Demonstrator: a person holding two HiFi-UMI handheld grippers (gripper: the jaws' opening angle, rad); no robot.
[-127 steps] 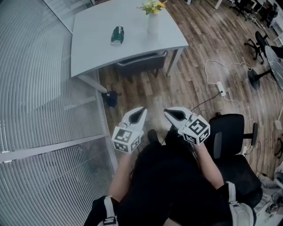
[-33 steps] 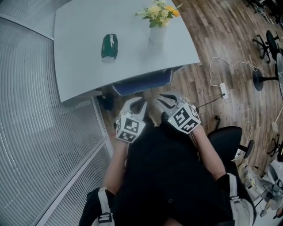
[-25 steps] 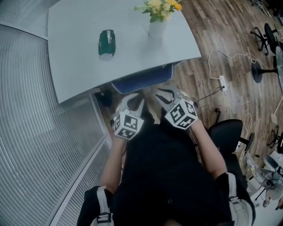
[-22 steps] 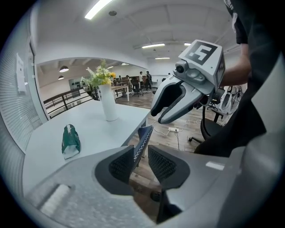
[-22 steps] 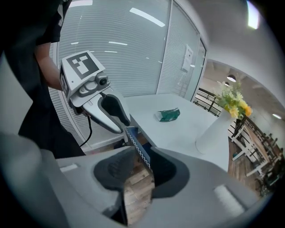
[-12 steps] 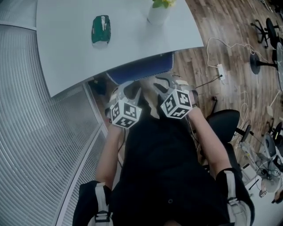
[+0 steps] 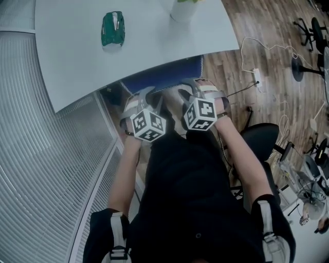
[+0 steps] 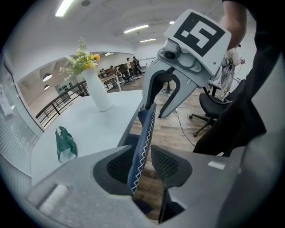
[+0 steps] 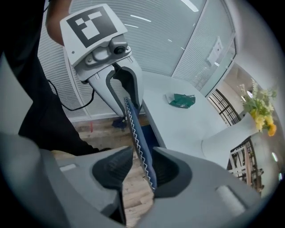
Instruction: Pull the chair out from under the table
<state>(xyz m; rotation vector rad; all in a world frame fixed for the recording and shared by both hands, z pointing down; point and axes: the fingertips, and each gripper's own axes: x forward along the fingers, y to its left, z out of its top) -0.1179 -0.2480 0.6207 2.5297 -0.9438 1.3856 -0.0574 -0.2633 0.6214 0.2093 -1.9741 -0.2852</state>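
that chair back [image 7: 162, 77] is navy with white zigzag stitching, counter [image 7: 77, 67] pale grey, pouch [image 7: 113, 28] green, floor [image 7: 267, 46] brown woodgrain

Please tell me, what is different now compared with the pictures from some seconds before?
Both grippers came down and forward to the chair. The left gripper and right gripper have just been opening their fingers, and each now straddles the top edge of the blue backrest without clamping it. The chair remains under the table; the green packet and vase have not moved.
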